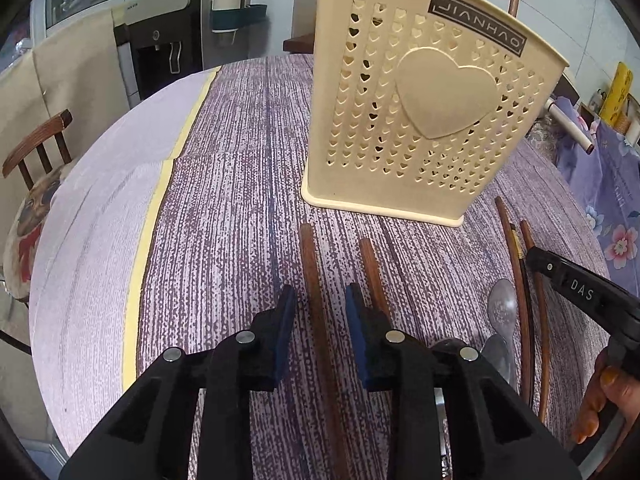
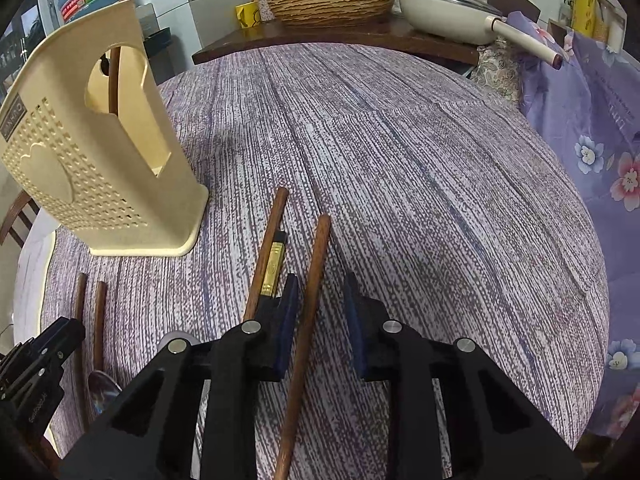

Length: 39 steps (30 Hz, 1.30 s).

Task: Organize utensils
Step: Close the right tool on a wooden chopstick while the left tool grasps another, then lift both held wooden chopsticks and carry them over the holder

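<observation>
The left gripper [image 1: 320, 304] hangs low over the round table under a purple-and-white streaked cloth [image 1: 240, 152]; its blue-padded jaws stand a narrow way apart, and a long dark brown wooden chopstick [image 1: 316, 308] lies on the cloth in the gap between them, with clear space at either side, so nothing is gripped; a second brown wooden chopstick [image 1: 370, 264] lies just outside its right finger; further to that side rest a dull metal spoon [image 1: 502, 308] and three more thin chopsticks in a group [image 1: 520, 280]; ahead of the tips stands the tall cream plastic utensil holder pierced with small hearts and bearing one large raised heart [image 1: 432, 92].

The right gripper [image 2: 320, 304] is likewise narrowly parted over the cloth; a brown wooden chopstick [image 2: 310, 304] runs between its pads, close by the left one, though whether it touches cannot be told; just outside the left finger lie another brown chopstick [image 2: 270, 236] and a dark one with a gold band [image 2: 274, 268], side by side; the cream holder stands ahead and to the left, one slim brown stick [image 2: 116, 52] upright inside it.
</observation>
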{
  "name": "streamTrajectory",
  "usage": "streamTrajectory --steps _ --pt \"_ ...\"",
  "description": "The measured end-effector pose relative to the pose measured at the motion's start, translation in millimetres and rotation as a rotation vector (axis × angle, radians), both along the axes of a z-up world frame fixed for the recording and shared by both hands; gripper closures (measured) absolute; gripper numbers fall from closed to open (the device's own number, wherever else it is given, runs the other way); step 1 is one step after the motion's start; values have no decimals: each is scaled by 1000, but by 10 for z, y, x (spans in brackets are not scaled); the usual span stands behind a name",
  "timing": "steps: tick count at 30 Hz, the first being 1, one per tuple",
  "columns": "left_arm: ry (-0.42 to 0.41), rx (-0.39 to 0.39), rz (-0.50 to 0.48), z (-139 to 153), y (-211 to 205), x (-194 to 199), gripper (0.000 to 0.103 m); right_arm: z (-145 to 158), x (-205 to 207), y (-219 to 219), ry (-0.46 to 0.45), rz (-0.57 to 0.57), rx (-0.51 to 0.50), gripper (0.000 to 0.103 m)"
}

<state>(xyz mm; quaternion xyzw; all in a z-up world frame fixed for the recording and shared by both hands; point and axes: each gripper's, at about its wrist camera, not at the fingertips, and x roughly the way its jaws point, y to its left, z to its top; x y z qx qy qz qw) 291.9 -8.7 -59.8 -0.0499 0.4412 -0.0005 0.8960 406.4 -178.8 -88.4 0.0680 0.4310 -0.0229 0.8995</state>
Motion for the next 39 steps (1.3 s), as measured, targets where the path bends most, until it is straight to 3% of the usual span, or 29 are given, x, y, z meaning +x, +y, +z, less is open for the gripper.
streamTrajectory --steps 6,13,29,39 --pt "-5 35 11 -3 -23 63 80 -11 74 -4 -5 -17 -17 85" --pt "7 56 30 -2 -24 145 94 -12 146 0 -5 -30 -24 93" --pt "12 63 48 14 -84 190 95 -21 183 -55 2 -46 30 95" --pt "-14 18 49 58 -8 148 95 13 71 -184 -48 -34 171 95"
